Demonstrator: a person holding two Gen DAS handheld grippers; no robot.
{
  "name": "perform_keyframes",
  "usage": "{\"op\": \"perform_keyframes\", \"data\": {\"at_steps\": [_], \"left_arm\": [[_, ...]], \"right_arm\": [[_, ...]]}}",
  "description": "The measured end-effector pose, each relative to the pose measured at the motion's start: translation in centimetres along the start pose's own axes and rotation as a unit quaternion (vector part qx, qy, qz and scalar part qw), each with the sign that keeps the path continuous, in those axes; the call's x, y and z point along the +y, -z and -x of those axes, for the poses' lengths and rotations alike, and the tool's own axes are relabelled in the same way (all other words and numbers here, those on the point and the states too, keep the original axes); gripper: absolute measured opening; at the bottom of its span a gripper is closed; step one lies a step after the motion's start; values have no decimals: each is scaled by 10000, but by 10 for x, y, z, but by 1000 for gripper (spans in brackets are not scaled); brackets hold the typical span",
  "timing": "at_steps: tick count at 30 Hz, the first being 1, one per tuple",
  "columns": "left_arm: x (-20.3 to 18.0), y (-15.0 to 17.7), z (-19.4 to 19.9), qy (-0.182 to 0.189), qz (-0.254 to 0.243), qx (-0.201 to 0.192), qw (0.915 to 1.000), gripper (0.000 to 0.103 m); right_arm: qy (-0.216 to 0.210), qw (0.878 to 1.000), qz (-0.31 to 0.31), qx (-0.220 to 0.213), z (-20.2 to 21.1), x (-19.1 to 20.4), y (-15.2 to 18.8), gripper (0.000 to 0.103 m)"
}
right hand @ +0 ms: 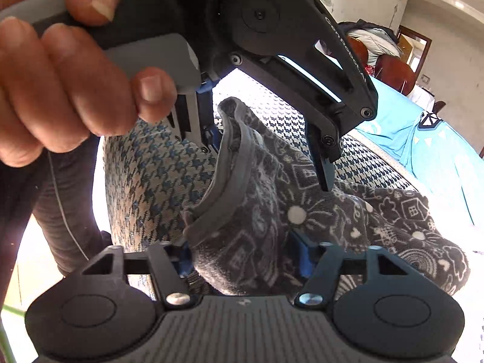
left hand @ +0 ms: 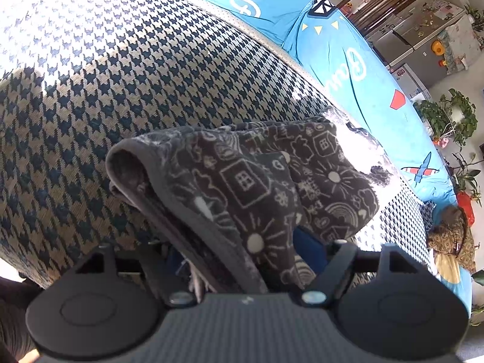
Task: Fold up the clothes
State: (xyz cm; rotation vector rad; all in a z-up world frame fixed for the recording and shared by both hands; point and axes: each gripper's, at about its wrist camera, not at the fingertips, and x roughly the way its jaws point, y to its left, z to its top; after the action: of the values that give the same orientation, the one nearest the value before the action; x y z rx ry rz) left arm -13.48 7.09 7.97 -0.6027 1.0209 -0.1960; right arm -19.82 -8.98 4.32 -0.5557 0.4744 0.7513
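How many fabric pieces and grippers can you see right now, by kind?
Dark grey doodle-print fleece garment: 1
Houndstooth woven cloth: 1
Bright blue printed sheet: 1
Black two-finger grippers: 2, left gripper, right gripper
Total: 5

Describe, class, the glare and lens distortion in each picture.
Left wrist view: sunlight burns out the far end of the dark doodle-print garment; fisheye bows the houndstooth cushion. Right wrist view: overexposed white patches beside the garment; nearby hand looms oversized.
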Motion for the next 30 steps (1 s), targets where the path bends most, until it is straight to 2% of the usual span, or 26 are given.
{"op": "perform_keyframes", "data": {"at_steps": [1, 2, 3, 9, 10, 12, 15, 17, 18, 21, 30], "left_arm": [[3, 0, 0, 6, 42, -16, 10000, 90], [6, 0, 0, 7, 88, -31, 10000, 99], [9, 0, -1, 2, 139, -44, 9999, 103], [25, -8, -14, 215, 449, 49, 9987, 102], [25, -9, -16, 266, 467, 56, 9985, 100], [25, -12, -23, 246, 492, 101, 9984, 78], [24, -16, -29, 293, 496, 100, 9983, 50], [20, -19, -26, 228, 357, -10, 9991, 43], [17, -20, -24, 175, 269, -78, 9995, 35], [9, -24, -13, -49, -64, -378, 9993, 27], [-2, -63, 34, -506, -756, -1082, 9900, 24]], "right_arm": [[5, 10000, -34, -32, 1, 0, -2, 36], [9, 10000, -69, -63, 2, -1, -4, 34], [14, 9999, -103, -95, 4, -1, -6, 30], [-60, 9987, -479, -178, 13, -9, -12, 26], [-85, 9982, -560, -191, 14, -11, -13, 26], [-140, 9971, -720, -215, 17, -15, -15, 26], [-212, 9958, -861, -234, 19, -19, -20, 26], [-241, 9955, -891, -233, 18, -19, -22, 26], [-246, 9953, -898, -247, 18, -18, -23, 26], [-296, 9941, -990, -338, 18, -18, -27, 26], [-462, 9877, -1224, -856, 6, -19, -67, 25]]}}
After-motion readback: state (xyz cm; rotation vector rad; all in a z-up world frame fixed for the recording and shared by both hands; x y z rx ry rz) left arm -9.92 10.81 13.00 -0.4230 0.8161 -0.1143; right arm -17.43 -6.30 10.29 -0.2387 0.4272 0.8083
